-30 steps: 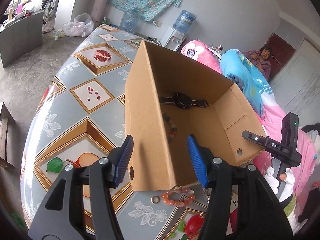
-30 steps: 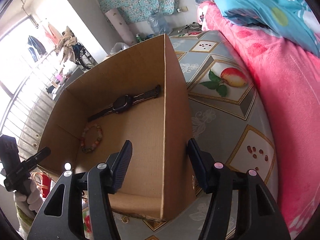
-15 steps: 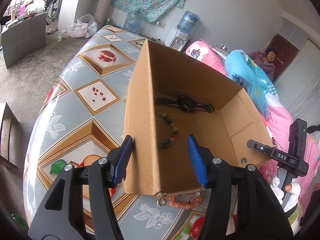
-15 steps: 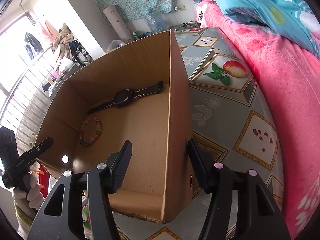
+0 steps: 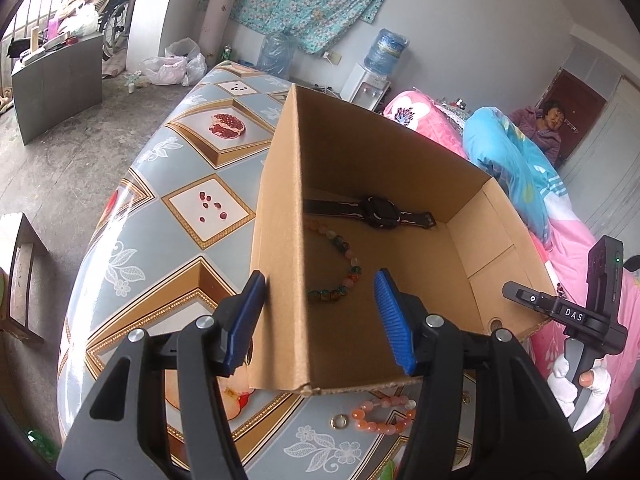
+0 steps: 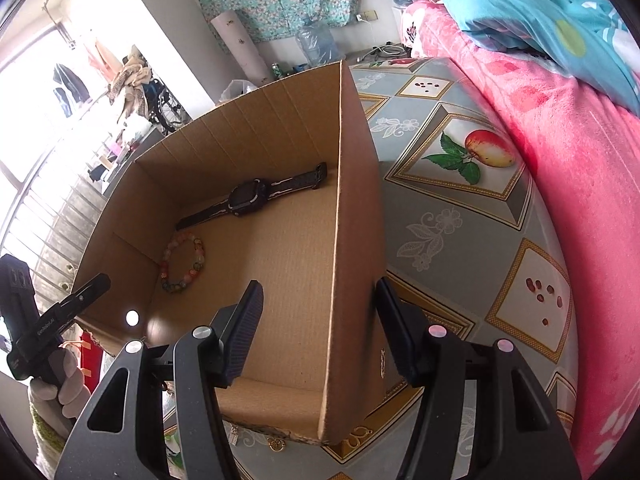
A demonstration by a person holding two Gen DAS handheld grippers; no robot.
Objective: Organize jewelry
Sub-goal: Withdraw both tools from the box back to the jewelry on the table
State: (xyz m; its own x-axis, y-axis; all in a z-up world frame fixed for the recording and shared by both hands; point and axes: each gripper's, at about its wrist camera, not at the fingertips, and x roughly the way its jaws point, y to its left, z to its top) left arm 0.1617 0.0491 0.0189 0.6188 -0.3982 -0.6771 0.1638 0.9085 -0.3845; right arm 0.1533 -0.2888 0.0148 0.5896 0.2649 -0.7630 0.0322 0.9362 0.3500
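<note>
An open cardboard box (image 5: 472, 248) (image 6: 356, 216) stands on the patterned table. Inside lie a black watch (image 5: 378, 213) (image 6: 250, 198) and a multicoloured bead bracelet (image 5: 340, 266) (image 6: 182, 264). My left gripper (image 5: 320, 320) is open, its jaws astride the box's left wall. My right gripper (image 6: 320, 328) is open, its jaws astride the box's right wall. An orange-pink bead bracelet (image 5: 382, 414) and a small ring (image 5: 339, 422) lie on the table outside the box, just below its near edge.
The table (image 5: 160, 208) (image 6: 460, 216) has a fruit-pattern cloth. A pink bed (image 6: 580, 140) with a blue quilt (image 5: 516, 168) runs along its right side. A small metal trinket (image 6: 276, 444) lies at the box's near edge. A person (image 5: 548, 120) sits far back.
Both grippers have risen and moved in over the box, so its floor, the watch and the bracelet show more fully. Both jaws have stayed open.
</note>
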